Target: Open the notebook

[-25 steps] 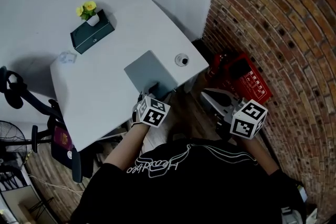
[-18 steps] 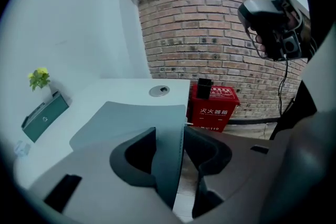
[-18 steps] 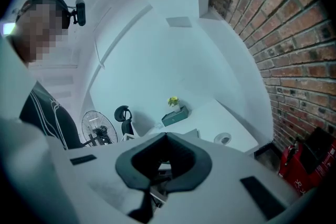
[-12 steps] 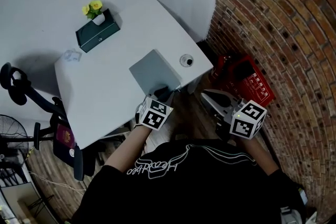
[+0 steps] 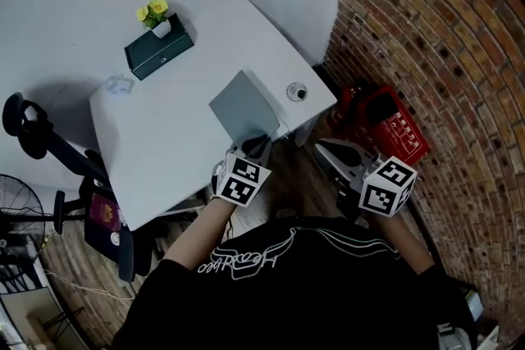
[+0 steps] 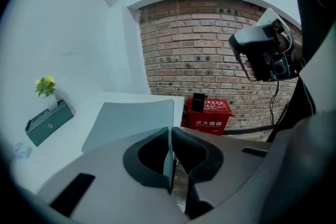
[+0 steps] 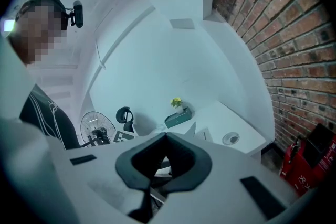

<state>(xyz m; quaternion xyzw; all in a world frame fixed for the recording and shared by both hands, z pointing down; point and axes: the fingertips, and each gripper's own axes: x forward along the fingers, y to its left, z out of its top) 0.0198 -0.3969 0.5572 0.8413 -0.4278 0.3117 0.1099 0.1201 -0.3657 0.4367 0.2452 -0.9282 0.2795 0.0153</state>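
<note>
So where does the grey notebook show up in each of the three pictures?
Head view: notebook at the centre, on the white table's near edge.
Left gripper view: lower middle, its cover pinched in the left gripper's shut jaws.
Right gripper view: likely the grey corner just above the jaws.
Shared landmark: the green box with yellow flowers, in all three.

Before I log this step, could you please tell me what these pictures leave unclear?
Notebook pages: head and left gripper views, hidden under the grey cover that the left gripper pinches.
Round object on the table: head view, too small to identify.
Right gripper jaws: head view, hidden behind its marker cube.
</note>
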